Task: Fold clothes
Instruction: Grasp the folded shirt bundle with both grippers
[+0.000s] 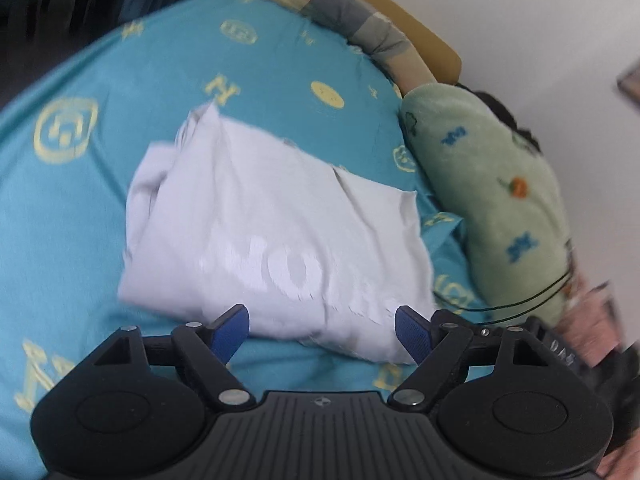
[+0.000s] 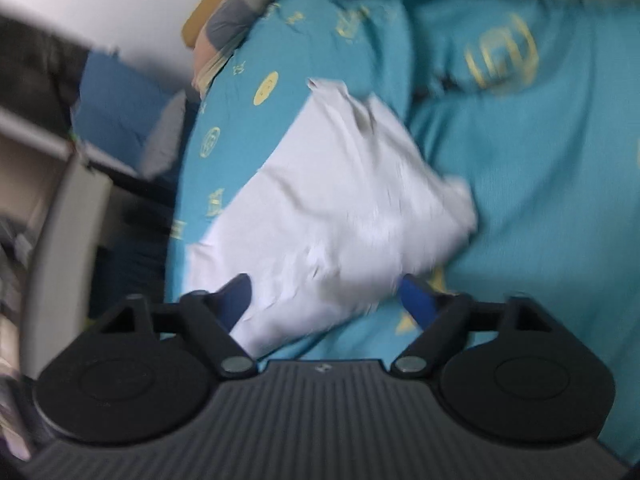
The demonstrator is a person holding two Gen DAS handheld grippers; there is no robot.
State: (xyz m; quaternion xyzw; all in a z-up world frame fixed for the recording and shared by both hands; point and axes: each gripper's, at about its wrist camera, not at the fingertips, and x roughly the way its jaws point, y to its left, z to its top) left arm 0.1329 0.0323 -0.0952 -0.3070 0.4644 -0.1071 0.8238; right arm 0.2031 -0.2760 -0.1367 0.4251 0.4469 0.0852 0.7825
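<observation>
**Around the bed**

A teal sheet (image 1: 80, 208) printed with yellow emblems covers the bed. Along its far edge lies a rolled blanket (image 1: 360, 28) in grey, pink and cream checks, pressed against a tan headboard (image 1: 436, 46). Beside the blanket sits a green fleece pillow (image 1: 492, 184) with small blue and orange motifs; a thin dark cord (image 1: 516, 304) crosses its lower end. A white wall (image 1: 540, 8) rises behind. In the right wrist view, blurred pale shelving (image 2: 48, 184) stands off the bed's side.

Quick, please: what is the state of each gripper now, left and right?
Left gripper: open, holding nothing, above the white garment.
Right gripper: open, holding nothing.
</observation>
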